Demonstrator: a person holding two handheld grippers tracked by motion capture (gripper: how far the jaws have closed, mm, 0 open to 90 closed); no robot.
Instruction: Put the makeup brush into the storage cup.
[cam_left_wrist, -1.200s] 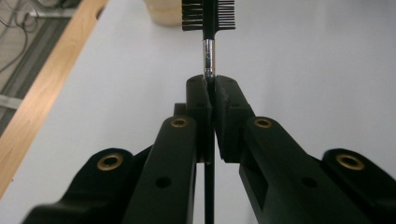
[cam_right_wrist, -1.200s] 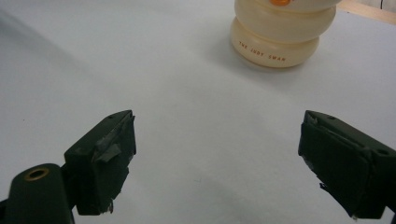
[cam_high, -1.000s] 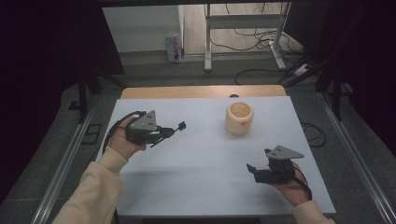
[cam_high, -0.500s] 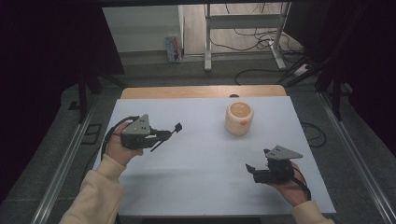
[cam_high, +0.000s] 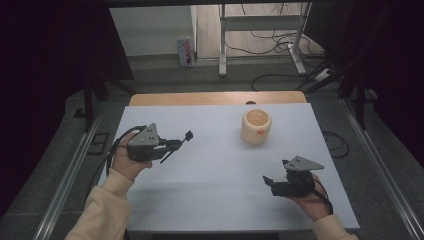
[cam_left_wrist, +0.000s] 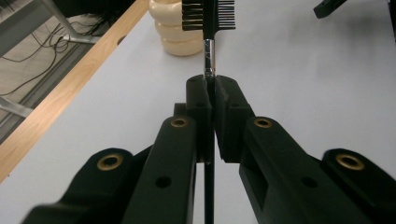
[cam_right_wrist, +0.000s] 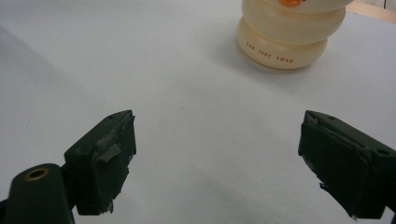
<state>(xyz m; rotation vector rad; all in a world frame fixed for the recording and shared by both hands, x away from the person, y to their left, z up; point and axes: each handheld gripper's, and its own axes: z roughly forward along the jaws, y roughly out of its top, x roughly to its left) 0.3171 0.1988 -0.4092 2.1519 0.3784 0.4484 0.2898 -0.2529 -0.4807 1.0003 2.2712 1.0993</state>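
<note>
Moved since earlier: left gripper (cam_high: 172, 145) with its brush has drifted slightly toward the person's left edge of the table; right gripper (cam_high: 272, 184) has stayed put.
Table (cam_high: 210, 200): one, white top with a wooden strip along the far edge.
Hands: two, each in a cream sleeve, each holding one gripper.
Cup (cam_high: 256, 126): one, cream, ribbed, standing upright on the far right half of the table, well apart from both grippers.
Left gripper jaws: pressed together, pinching the thin metal handle of the brush (cam_left_wrist: 208, 18).
Brush: one, small and black, comb teeth on one side and bristles on the other, held above the table and aimed toward the cup.
Right gripper jaws: spread wide, nothing between them.
Left gripper view adds: bristle and comb detail.
Right gripper view adds: orange lettering on the cup's base, tape on the pads (cam_right_wrist: 109, 154).
</note>
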